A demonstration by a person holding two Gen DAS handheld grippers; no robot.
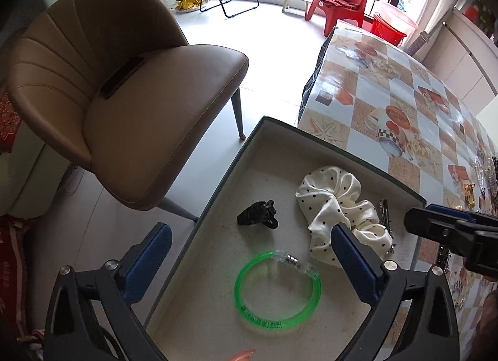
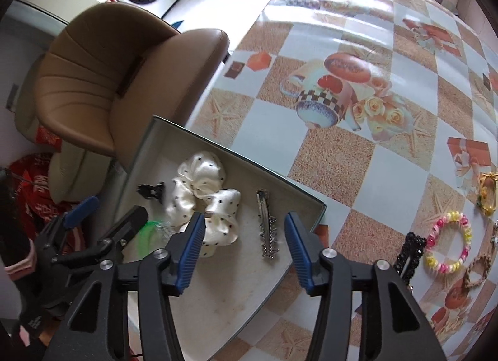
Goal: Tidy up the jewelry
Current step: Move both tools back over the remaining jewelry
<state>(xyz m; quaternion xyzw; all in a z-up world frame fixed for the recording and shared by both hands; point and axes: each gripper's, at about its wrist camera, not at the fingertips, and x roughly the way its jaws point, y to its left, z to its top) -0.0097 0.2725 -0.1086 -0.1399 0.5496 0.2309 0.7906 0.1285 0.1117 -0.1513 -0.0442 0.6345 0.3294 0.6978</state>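
The shallow grey tray [image 1: 326, 140] is sitting at the corner of the table [image 1: 389, 87], overhanging its edge toward the tan chair [image 1: 124, 105]; the table is wearing a glossy checked cloth printed with cups and starfish.

Left gripper [image 1: 252, 258]: its blue-padded fingers [image 1: 149, 261] are standing spread wide above the tray, pinching nothing; the green bangle [image 1: 277, 292] is lying flat on the tray floor beneath the gap, clear of both pads.

Right gripper [image 2: 246, 242]: its fingers [image 2: 191, 249] are standing partly spread, gripping nothing; the silver hair clip [image 2: 267, 227] is lying on the tray floor between them in view, untouched by either pad.

Other tray contents: the white polka-dot scrunchie [image 1: 336, 205] is resting near the middle, just beside the silver clip; the black claw clip [image 1: 258, 214] is lying apart from it, toward the chair side; an orange item at the bottom edge of the left view is too cut off to identify.

Items lying on the cloth outside the tray, seen in the right view: a black beaded clip [image 2: 407, 252] near the right gripper's outer finger; a pink-and-yellow bead bracelet [image 2: 448, 242] just beyond it; a braided tan ring [image 2: 476, 270] next to the bracelet; a yellow piece [image 2: 487, 193] further up near the frame edge.
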